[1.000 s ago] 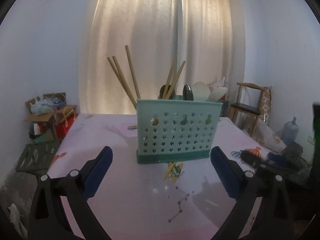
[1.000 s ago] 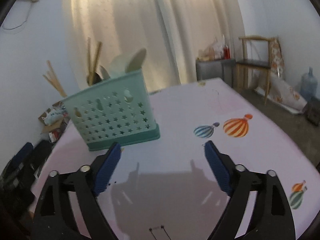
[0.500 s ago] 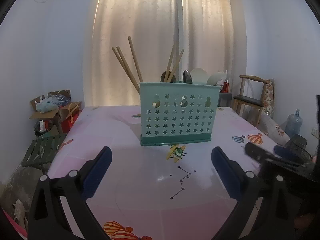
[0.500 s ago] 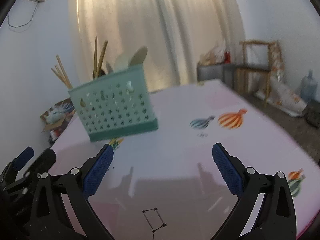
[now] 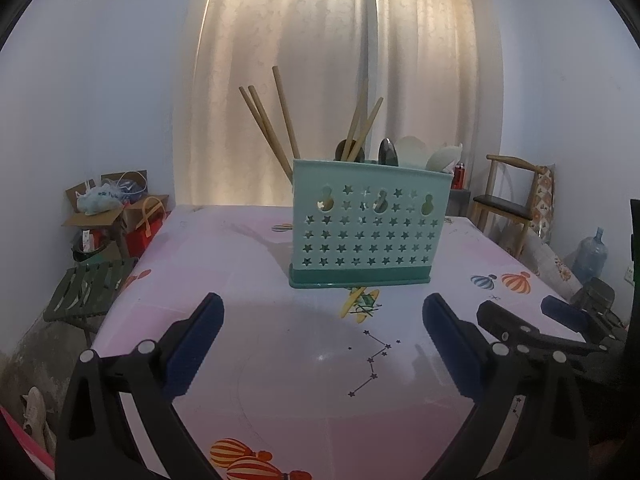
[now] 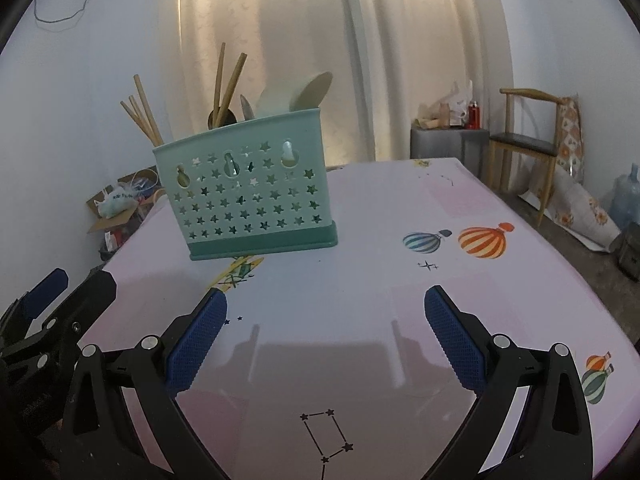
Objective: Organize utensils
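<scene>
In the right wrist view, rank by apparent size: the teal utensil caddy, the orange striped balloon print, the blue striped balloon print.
1. Teal utensil caddy, by far the largest.
2. Orange striped balloon print.
3. Blue striped balloon print, somewhat smaller than the orange one beside it.

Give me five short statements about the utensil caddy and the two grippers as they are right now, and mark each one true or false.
1. The teal utensil caddy stands upright on the table. True.
2. The left gripper is shut on a chopstick. False: its jaws stand wide apart with nothing between them.
3. Wooden chopsticks stick up out of the caddy. True.
4. The right gripper grips the caddy's wall. False: it is open, short of the caddy and apart from it.
5. The caddy's front wall is solid, without holes. False: it is pierced with star-shaped cut-outs.
</scene>
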Demonstrator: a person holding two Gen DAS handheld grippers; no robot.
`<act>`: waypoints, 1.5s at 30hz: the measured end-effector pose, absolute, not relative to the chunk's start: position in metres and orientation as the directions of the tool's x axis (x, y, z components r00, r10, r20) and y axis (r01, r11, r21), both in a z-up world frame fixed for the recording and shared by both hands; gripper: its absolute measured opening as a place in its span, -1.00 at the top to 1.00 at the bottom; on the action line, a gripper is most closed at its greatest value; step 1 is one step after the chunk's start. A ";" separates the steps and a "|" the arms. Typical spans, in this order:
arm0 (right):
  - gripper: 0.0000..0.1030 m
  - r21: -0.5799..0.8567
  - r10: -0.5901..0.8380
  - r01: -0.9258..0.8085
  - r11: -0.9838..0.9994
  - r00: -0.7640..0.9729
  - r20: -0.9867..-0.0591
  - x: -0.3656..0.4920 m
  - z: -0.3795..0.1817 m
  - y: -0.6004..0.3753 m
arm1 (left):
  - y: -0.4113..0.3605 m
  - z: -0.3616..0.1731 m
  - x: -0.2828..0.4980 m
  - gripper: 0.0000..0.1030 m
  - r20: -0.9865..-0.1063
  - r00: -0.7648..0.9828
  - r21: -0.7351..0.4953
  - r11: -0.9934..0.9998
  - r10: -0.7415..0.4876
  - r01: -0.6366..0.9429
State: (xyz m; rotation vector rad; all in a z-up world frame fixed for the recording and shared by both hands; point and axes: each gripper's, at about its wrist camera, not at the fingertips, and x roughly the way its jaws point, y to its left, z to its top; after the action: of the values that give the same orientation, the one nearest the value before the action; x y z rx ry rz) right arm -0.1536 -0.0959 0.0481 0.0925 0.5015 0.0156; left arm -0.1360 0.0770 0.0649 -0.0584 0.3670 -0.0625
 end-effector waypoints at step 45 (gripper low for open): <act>-0.85 0.089 0.016 0.031 0.996 0.875 -0.483 -0.154 0.046 -0.095 | 0.081 0.062 -0.138 -0.90 -0.364 0.930 -0.075 0.997 -0.045 0.019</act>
State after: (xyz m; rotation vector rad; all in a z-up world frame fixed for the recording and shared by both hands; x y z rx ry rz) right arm -0.1539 -0.0948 0.0465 0.0953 0.5048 -0.0081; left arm -0.1381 0.0813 0.0620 -0.0708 0.3739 -0.0331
